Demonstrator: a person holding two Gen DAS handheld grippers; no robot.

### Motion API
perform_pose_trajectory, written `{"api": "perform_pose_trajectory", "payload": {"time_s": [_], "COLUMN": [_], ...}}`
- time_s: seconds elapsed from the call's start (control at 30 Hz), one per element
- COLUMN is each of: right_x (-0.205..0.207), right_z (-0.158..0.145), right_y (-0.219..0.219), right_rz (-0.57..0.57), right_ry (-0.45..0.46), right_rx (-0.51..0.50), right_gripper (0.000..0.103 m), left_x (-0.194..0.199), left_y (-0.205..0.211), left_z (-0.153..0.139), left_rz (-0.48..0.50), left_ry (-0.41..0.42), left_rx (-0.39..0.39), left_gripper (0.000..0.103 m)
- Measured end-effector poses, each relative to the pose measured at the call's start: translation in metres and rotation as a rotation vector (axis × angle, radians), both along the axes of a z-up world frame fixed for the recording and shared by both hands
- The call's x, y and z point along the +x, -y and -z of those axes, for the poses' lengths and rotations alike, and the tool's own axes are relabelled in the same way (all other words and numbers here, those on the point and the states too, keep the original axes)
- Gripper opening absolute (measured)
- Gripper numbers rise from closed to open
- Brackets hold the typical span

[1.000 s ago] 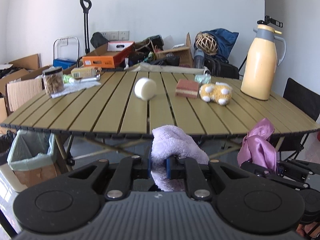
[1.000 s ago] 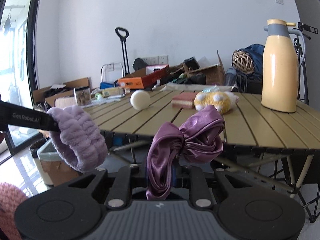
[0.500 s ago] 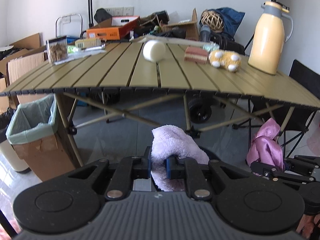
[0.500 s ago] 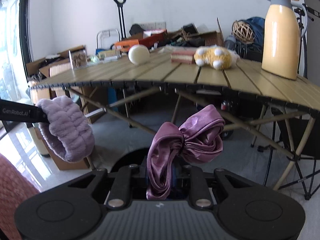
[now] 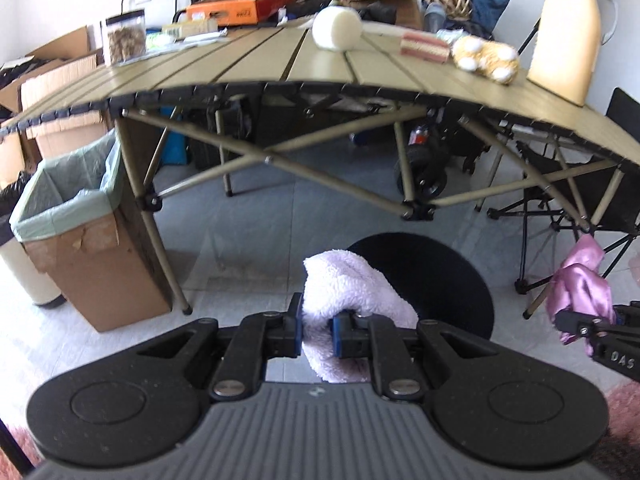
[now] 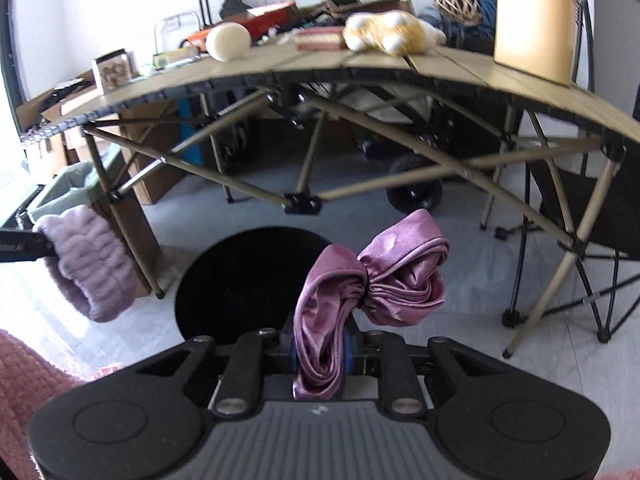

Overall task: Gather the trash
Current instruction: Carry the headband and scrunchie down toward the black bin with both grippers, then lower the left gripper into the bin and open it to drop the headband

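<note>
Left gripper [image 5: 316, 330] clamped on fluffy lilac headband [image 5: 348, 292]; right gripper [image 6: 320, 354] clamped on purple satin scrunchie [image 6: 376, 284]. Both held off tabletop edge, above round black bin [image 6: 240, 280] on floor, likely for drop. Lined cardboard bin [image 5: 68, 216] beside left table leg.

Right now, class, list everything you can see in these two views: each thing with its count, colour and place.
Fluffy band: 1, lilac, in left gripper.
Satin scrunchie: 1, purple, in right gripper.
Round bin: 1, black, on floor below both grippers.
Lined box: 1, brown with green liner, left of table.
Folding table: 1, olive.
Flask: 1, yellow, table right.
Plush toy: 1, yellow-white, beside flask.
Foam roll: 1, cream, table middle.
Jar: 1, clear, table left.
Left gripper: 1, black, shut.
Right gripper: 1, black, shut.
</note>
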State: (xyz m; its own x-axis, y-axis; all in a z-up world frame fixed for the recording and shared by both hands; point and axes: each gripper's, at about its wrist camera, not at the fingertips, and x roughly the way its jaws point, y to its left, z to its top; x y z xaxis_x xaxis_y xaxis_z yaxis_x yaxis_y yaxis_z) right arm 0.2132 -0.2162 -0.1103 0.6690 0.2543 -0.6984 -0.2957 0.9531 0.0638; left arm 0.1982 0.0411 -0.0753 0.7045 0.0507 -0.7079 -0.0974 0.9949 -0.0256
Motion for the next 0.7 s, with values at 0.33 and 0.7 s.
{"api": "perform_pose_trajectory", "payload": {"time_s": [0.33,0.7], "right_x": [0.012,0.025], "right_z": [0.012,0.021], "right_y": [0.008,0.014], "right_rz": [0.046,0.075], "right_ry": [-0.044,-0.086], "right_rx": [-0.004,0.014], "right_gripper": [0.019,0.019], "left_x": [0.012,0.025], "left_y": [-0.005,-0.011], "left_z": [0.026,0.037], "left_rz": [-0.023,-0.069], "left_ry": [-0.124,-0.231], "left_rx": [0.003,-0.008], "left_gripper": [0.013,0.013]}}
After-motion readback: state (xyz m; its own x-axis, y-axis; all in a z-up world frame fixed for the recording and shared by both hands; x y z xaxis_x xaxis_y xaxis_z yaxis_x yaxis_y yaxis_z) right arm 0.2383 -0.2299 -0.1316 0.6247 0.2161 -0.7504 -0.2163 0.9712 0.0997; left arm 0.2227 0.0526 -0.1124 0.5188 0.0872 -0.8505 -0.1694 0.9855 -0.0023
